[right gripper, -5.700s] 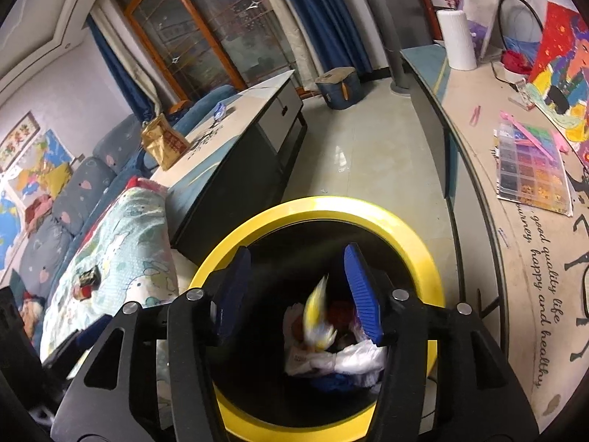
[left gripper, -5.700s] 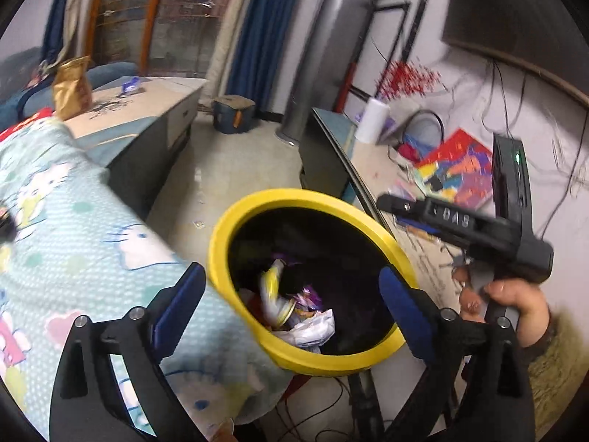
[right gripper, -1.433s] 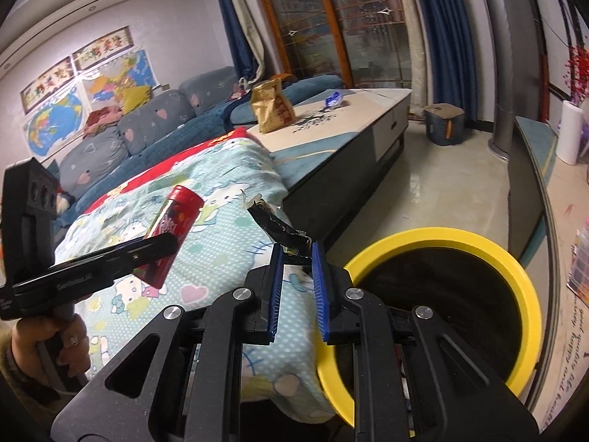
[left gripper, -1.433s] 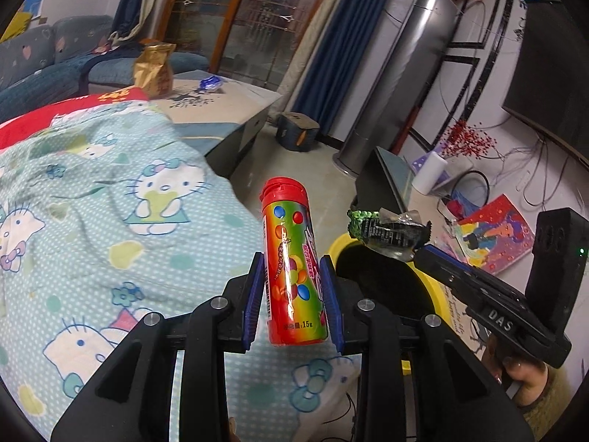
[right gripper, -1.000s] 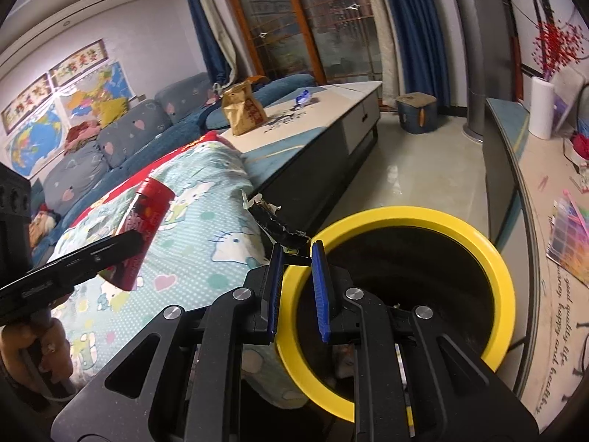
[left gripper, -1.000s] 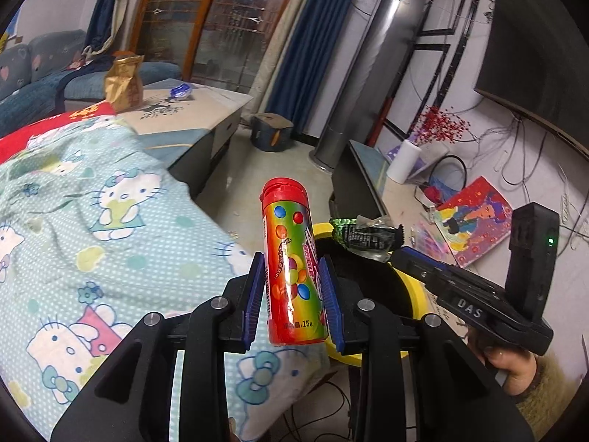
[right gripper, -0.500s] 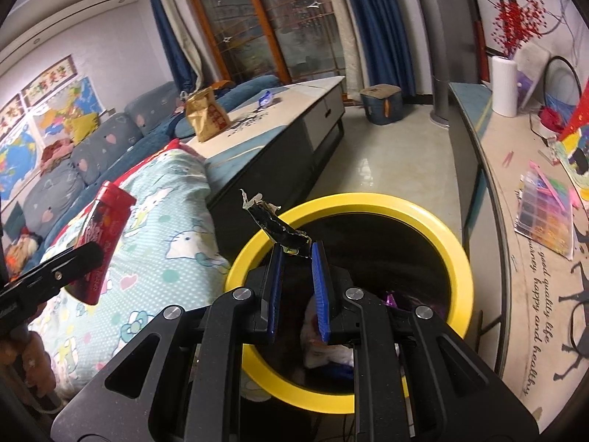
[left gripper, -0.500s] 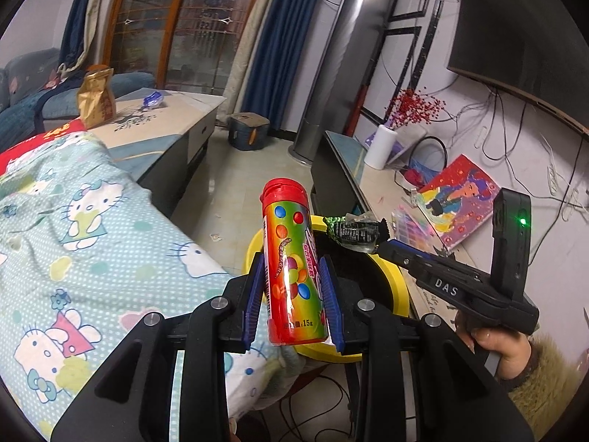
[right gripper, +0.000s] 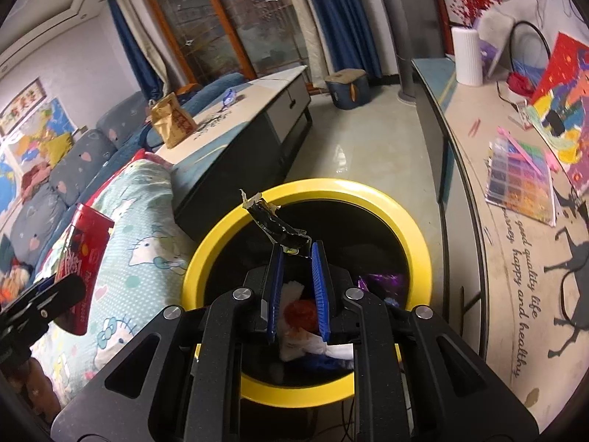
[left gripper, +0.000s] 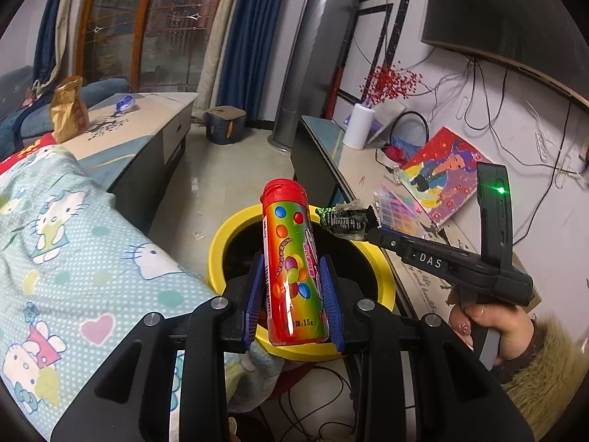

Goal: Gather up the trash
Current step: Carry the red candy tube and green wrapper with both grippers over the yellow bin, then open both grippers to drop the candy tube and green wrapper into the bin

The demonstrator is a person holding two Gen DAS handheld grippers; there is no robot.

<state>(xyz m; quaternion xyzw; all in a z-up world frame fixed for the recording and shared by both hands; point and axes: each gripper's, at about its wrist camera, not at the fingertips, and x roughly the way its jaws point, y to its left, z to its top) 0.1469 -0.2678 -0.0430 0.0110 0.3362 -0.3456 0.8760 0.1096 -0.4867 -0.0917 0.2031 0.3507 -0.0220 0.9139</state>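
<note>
Yellow bin (right gripper: 405, 217): round, near, between the bed on the left and the desk on the right; trash lies inside.
Candy tube (left gripper: 292, 272): upright, red cap, above the bin's near rim.
Left gripper (left gripper: 292, 305): clamped on the candy tube.
Wrapper (right gripper: 278, 226): dark, crumpled, over the bin's opening.
Right gripper (right gripper: 296, 254): pinching the wrapper's end.
Bed cover (left gripper: 73, 250): cartoon-cat print.

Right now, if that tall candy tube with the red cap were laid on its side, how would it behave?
The candy tube with the red cap looks round and smooth, so it would probably roll. Its glossy label may be slippery, though the left gripper clamps it upright without visible sag. It seems rigid and probably light.
</note>
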